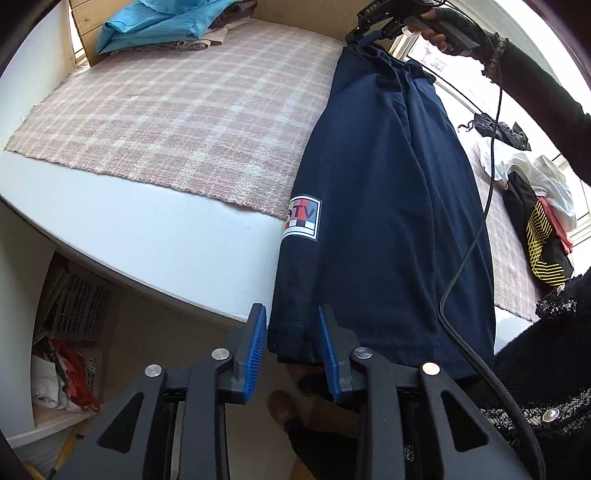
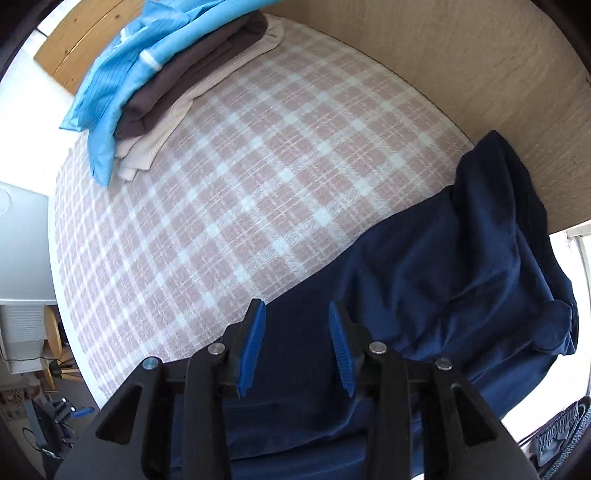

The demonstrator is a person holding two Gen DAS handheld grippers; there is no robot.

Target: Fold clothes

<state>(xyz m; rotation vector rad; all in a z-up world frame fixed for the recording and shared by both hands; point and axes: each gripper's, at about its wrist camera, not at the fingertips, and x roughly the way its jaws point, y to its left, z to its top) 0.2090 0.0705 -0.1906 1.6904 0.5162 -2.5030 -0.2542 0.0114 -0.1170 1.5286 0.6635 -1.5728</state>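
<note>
A navy blue garment (image 1: 388,206) with a small colourful STV patch (image 1: 302,218) lies lengthwise over the pink plaid cloth (image 1: 177,122), its lower hem hanging past the table's front edge. My left gripper (image 1: 291,345) is open, its blue pads on either side of the hem's left corner. My right gripper (image 1: 364,33) is at the garment's far end in the left wrist view. In the right wrist view it (image 2: 295,339) is open just above the bunched navy fabric (image 2: 443,280).
A folded stack topped by a light blue garment (image 2: 125,85) sits at the far left corner of the white table (image 1: 140,236). A pile of unfolded clothes (image 1: 532,206) lies on the right. A wooden wall (image 2: 461,74) backs the table. Baskets (image 1: 77,310) sit under it.
</note>
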